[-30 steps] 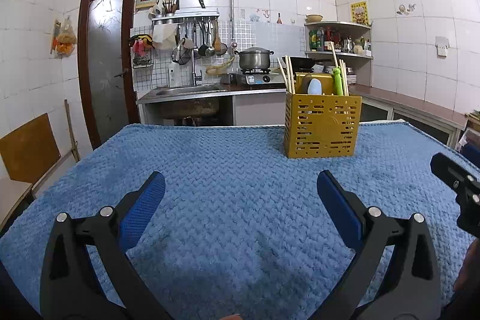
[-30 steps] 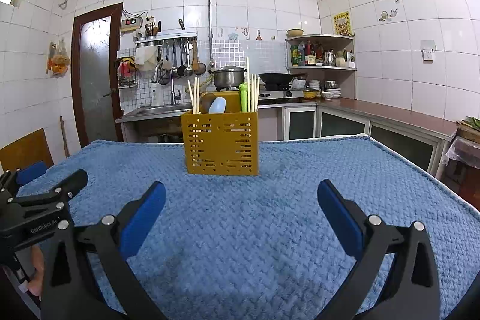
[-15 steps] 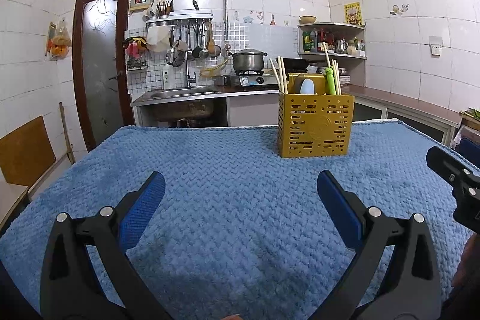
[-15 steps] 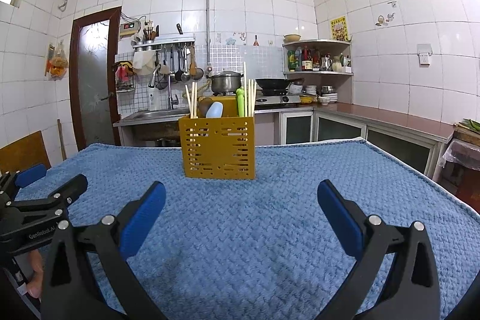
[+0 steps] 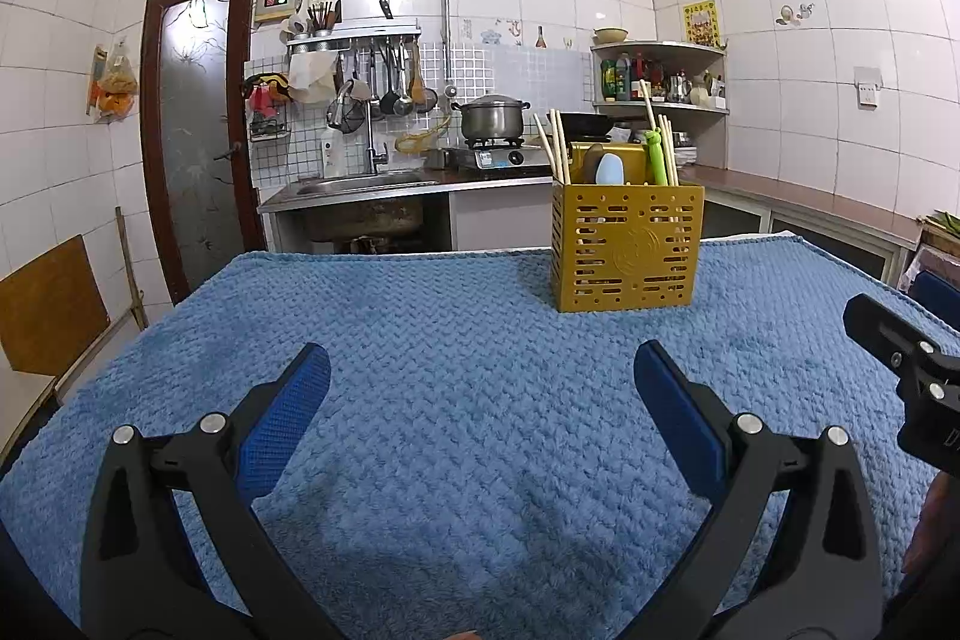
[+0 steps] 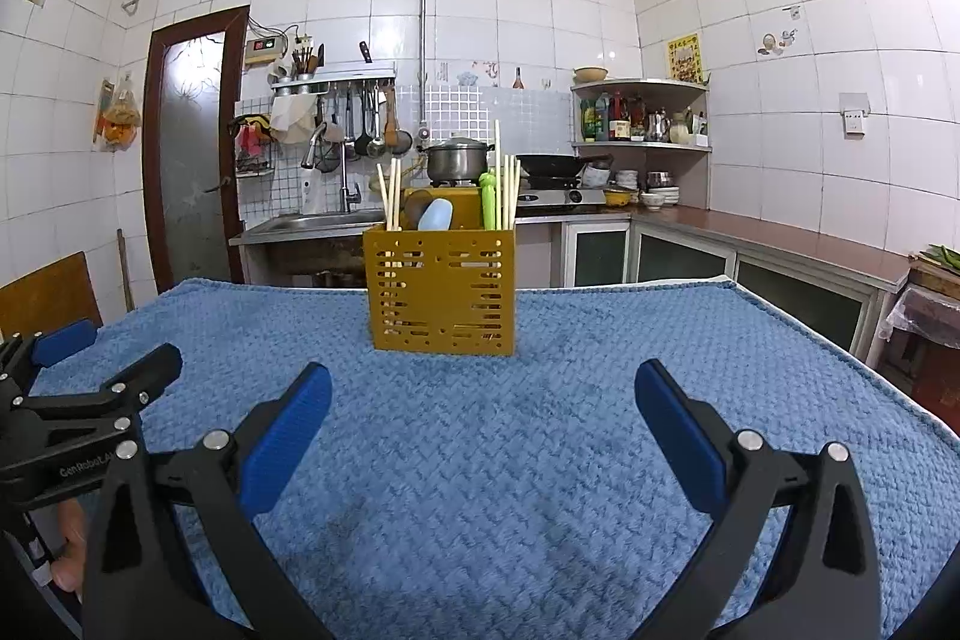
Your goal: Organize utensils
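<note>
A yellow slotted utensil holder (image 5: 627, 247) stands on the blue cloth toward the far side; it also shows in the right wrist view (image 6: 443, 290). In it stand wooden chopsticks (image 5: 552, 154), a light blue spoon (image 5: 610, 170) and a green utensil (image 5: 658, 157). My left gripper (image 5: 480, 370) is open and empty, low over the cloth, well short of the holder. My right gripper (image 6: 483, 394) is open and empty, also short of the holder. Each gripper shows at the edge of the other's view.
The table is covered by a blue textured cloth (image 5: 456, 400). Behind it are a sink counter (image 5: 360, 187), a stove with a pot (image 5: 493, 118) and a corner shelf with bottles. A wooden chair (image 5: 48, 304) stands at the left.
Both views have tilted slightly; the holder sits a little higher and more left in the left wrist view. Both grippers stay open and empty.
</note>
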Demonstrator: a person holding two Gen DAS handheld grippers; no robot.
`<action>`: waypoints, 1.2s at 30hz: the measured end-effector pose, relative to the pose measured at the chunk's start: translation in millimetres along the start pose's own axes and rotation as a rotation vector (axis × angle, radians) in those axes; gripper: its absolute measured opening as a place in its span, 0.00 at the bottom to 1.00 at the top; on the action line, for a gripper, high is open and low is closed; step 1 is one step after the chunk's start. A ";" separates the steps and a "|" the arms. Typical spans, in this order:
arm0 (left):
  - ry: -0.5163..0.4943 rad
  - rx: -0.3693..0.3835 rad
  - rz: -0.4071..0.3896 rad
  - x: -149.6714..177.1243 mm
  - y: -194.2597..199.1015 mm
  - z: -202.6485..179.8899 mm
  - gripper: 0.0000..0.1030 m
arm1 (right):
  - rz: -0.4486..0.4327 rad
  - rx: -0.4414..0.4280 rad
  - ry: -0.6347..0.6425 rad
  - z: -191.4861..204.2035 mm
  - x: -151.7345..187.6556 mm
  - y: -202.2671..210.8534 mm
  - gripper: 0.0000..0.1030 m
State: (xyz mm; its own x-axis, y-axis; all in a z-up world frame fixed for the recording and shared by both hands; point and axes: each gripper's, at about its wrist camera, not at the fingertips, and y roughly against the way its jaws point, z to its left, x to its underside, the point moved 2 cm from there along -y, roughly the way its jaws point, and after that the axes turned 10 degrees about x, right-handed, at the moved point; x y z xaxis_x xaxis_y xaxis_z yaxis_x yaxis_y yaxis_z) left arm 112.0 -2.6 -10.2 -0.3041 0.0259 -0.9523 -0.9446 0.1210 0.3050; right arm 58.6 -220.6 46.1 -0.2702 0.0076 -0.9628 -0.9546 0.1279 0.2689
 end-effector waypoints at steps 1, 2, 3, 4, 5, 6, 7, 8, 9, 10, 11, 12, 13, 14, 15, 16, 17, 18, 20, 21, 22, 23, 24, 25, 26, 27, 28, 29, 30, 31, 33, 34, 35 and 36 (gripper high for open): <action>-0.001 0.001 0.001 0.1 -0.2 0.0 0.95 | 0.000 0.000 0.000 -0.1 0.3 -0.1 0.96; -0.002 0.002 0.001 0.1 -0.3 -0.1 0.95 | 0.000 0.001 0.000 -0.2 0.3 -0.1 0.96; -0.004 0.003 0.000 0.2 -0.3 -0.5 0.95 | 0.000 0.001 0.001 -0.1 0.3 -0.1 0.96; -0.006 0.003 0.000 0.3 -0.7 -0.9 0.95 | 0.000 0.000 0.001 0.0 0.3 -0.1 0.96; -0.008 0.003 -0.001 0.4 -0.6 -1.2 0.95 | 0.000 0.001 0.003 0.1 0.4 -0.2 0.96; -0.009 0.004 -0.001 0.1 -0.7 -1.5 0.95 | 0.000 0.000 0.004 0.2 0.2 -0.1 0.96; -0.011 0.006 0.000 0.2 -1.0 -1.7 0.95 | -0.001 0.000 0.006 0.4 0.2 -0.2 0.96; -0.012 0.009 0.002 0.2 -1.3 -2.0 0.95 | -0.002 0.000 0.008 0.4 0.2 -0.3 0.96; -0.013 0.010 0.004 0.3 -1.8 -2.4 0.95 | -0.002 0.000 0.009 0.3 0.3 -0.4 0.96; -0.014 0.012 0.007 0.5 -2.4 -2.6 0.95 | -0.002 0.000 0.010 0.4 0.2 -0.7 0.96; -0.014 0.014 0.010 0.7 -3.1 -2.8 0.95 | -0.003 0.000 0.011 0.1 0.2 -0.9 0.96; -0.014 0.016 0.013 0.7 -3.5 -2.8 0.95 | -0.003 0.000 0.012 0.3 0.3 -1.0 0.96; -0.014 0.017 0.015 0.8 -3.9 -2.7 0.95 | -0.002 0.000 0.012 0.3 0.4 -1.2 0.96; -0.013 0.016 0.015 0.9 -3.9 -2.7 0.95 | -0.002 0.000 0.011 0.5 0.4 -0.9 0.96; -0.013 0.016 0.014 1.0 -3.7 -2.6 0.95 | -0.002 0.000 0.010 0.4 0.4 -0.9 0.96; -0.013 0.016 0.013 1.0 -3.5 -2.6 0.95 | -0.002 0.000 0.011 0.5 0.4 -0.8 0.96; -0.014 0.014 0.012 1.0 -3.3 -2.6 0.95 | -0.002 0.000 0.011 0.6 0.4 -0.8 0.96; -0.015 0.012 0.010 1.2 -2.9 -3.0 0.95 | -0.002 0.000 0.012 0.5 0.5 -0.9 0.96; -0.017 0.011 0.007 1.0 -2.3 -3.2 0.95 | -0.003 0.000 0.012 0.4 0.4 -1.0 0.96; -0.018 0.010 0.007 1.2 -2.3 -3.4 0.95 | -0.002 0.000 0.012 0.5 0.4 -1.0 0.96; -0.018 0.009 0.007 1.3 -2.5 -3.4 0.95 | -0.002 0.000 0.012 0.8 0.4 -0.7 0.96; -0.017 0.011 0.007 1.3 -2.3 -3.0 0.95 | -0.002 0.000 0.011 0.7 0.4 -0.7 0.96; -0.015 0.009 0.008 1.4 -2.3 -3.1 0.95 | -0.003 0.000 0.011 0.5 0.4 -0.6 0.96; -0.014 0.008 0.008 1.5 -2.1 -3.1 0.95 | -0.003 0.000 0.012 0.7 0.3 -0.7 0.96; -0.013 0.007 0.008 1.6 -1.8 -3.7 0.95 | -0.003 0.000 0.012 0.6 0.4 -1.2 0.96; -0.014 0.007 0.007 1.6 -1.7 -3.7 0.95 | -0.002 0.000 0.013 0.6 0.5 -1.0 0.96; -0.015 0.006 0.007 1.5 -1.5 -4.0 0.95 | -0.002 0.000 0.014 1.4 -0.1 -0.6 0.96; -0.016 0.006 0.006 1.4 -1.4 -4.3 0.95 | -0.002 0.000 0.014 1.4 -0.1 -0.6 0.96; -0.016 0.005 0.005 1.1 -1.2 -4.6 0.95 | -0.002 0.000 0.015 1.1 0.0 -0.7 0.96; -0.016 0.003 0.004 1.0 -1.0 -4.8 0.95 | -0.002 0.000 0.014 1.0 0.1 -0.7 0.96; -0.016 0.002 0.003 1.1 -0.7 -5.5 0.95 | -0.002 0.000 0.014 0.9 0.0 -0.8 0.96; -0.017 0.002 0.002 1.3 -0.6 -5.7 0.95 | -0.002 0.000 0.014 0.9 0.0 -0.8 0.96; -0.017 0.001 0.002 1.2 -0.6 -5.8 0.95 | -0.002 0.000 0.015 0.8 0.0 -0.9 0.96; -0.017 0.001 0.002 1.2 -0.4 -5.9 0.95 | -0.003 0.000 0.015 0.7 0.0 -0.8 0.96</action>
State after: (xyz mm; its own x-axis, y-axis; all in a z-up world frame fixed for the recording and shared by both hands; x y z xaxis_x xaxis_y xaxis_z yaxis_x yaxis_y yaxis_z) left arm 111.3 -8.5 -11.4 -0.3039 0.0430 -0.9517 -0.9439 0.1220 0.3069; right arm 59.4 -220.0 45.9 -0.2696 -0.0077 -0.9629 -0.9553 0.1279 0.2665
